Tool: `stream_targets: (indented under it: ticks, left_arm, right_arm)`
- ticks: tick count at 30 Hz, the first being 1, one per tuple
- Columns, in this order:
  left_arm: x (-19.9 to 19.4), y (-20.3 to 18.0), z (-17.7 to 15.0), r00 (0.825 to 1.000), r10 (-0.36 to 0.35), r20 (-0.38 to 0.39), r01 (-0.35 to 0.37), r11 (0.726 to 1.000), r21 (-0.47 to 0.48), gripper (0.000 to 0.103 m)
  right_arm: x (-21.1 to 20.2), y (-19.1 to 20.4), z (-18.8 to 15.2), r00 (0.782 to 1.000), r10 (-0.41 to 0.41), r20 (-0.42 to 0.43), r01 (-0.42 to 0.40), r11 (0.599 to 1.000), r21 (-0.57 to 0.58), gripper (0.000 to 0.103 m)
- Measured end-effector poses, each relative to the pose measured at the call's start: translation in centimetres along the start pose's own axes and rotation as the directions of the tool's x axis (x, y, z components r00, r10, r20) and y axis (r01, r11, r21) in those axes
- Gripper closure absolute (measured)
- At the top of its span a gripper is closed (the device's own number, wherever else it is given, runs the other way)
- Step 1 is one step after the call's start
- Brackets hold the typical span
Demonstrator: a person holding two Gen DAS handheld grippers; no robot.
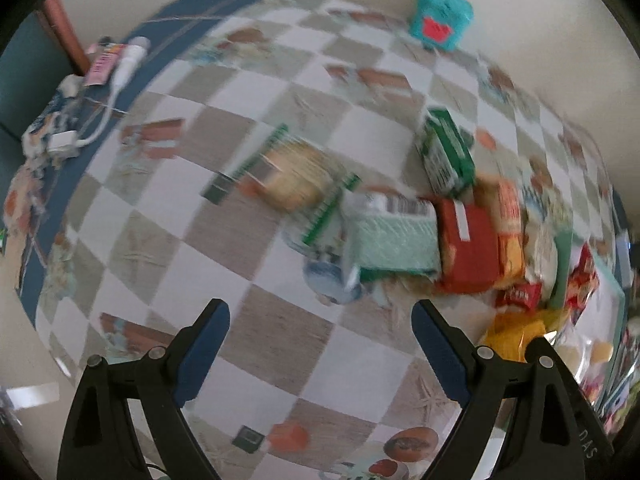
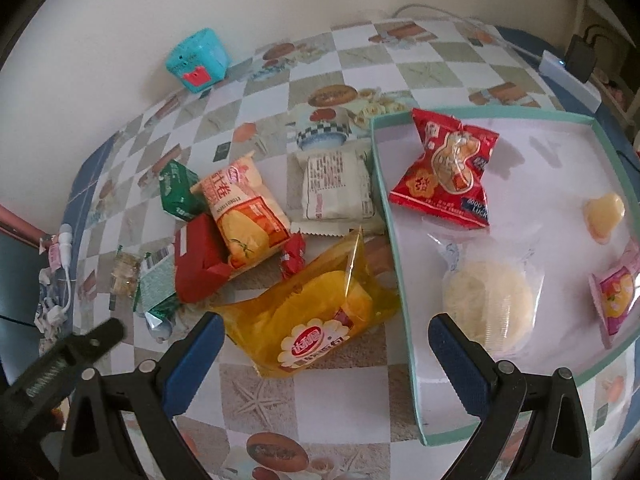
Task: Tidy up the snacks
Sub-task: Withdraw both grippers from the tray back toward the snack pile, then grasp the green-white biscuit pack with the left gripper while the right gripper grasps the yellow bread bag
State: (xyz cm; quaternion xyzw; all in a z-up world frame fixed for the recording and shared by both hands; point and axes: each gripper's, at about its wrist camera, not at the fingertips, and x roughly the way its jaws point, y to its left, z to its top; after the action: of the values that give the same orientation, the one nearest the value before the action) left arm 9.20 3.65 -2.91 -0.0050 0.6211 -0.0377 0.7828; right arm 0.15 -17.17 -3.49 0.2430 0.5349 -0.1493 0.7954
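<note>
Both tools wide open, nothing held: left tool [image 1: 320, 354] above bare surface [image 1: 280, 360], right tool [image 2: 326, 354] above the near end of the yellow bag [image 2: 316, 320]. Snacks in two groups: a heap on the surface left of the tray [image 2: 400, 248], and some already inside it, namely a red pack [image 2: 444, 172], a clear bag of noodles [image 2: 484, 304], a pale jelly [image 2: 604, 216] and a pink pack [image 2: 618, 300]. Yellow bag touching the tray's left wall, so probably the next one to go in. Best done slowly: lower the right tool straight down, close on the puffy middle of the bag, not the thin flat edge, then lift high enough to pass over the wall. Soft bag, likely to sag and catch the small red candy [image 2: 292, 256] beside it. Right view sharp, with the tray's inside and the orange pack [image 2: 244, 216] on the red box [image 2: 200, 264]. Left view blurry, but with a cookie pack [image 1: 280, 178] lying alone, apart from the heap, and more bare surface on that side. Teal box [image 2: 198, 60] by the wall in both views.
</note>
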Motion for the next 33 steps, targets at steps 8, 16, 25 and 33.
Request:
stream_targets:
  ticks: [8, 16, 25, 33]
  left_arm:
    - [0.3, -1.8, -0.2, 1.000, 0.000, -0.012, 0.000, 0.999, 0.044, 0.010]
    - [0.1, -1.0, 0.1, 1.000, 0.006, -0.006, -0.006, 1.000, 0.015, 0.010]
    - [0.0, -0.7, 0.2, 1.000, 0.005, 0.000, -0.005, 1.000, -0.002, 0.010]
    - [-0.1, -0.2, 0.3, 1.000, 0.005, 0.001, -0.005, 0.999, -0.032, 0.010]
  right_arm:
    - [0.2, 0.0, 0.0, 1.000, -0.004, 0.003, 0.004, 1.000, 0.001, 0.000]
    - [-1.4, 0.3, 0.4, 0.997, 0.059, 0.050, -0.059, 0.998, 0.006, 0.003]
    - [-0.1, 0.3, -0.1, 0.994, 0.109, -0.021, -0.108, 0.994, 0.033, 0.005]
    - [0.9, -0.3, -0.3, 0.987, 0.150, -0.060, -0.145, 0.986, 0.082, 0.020]
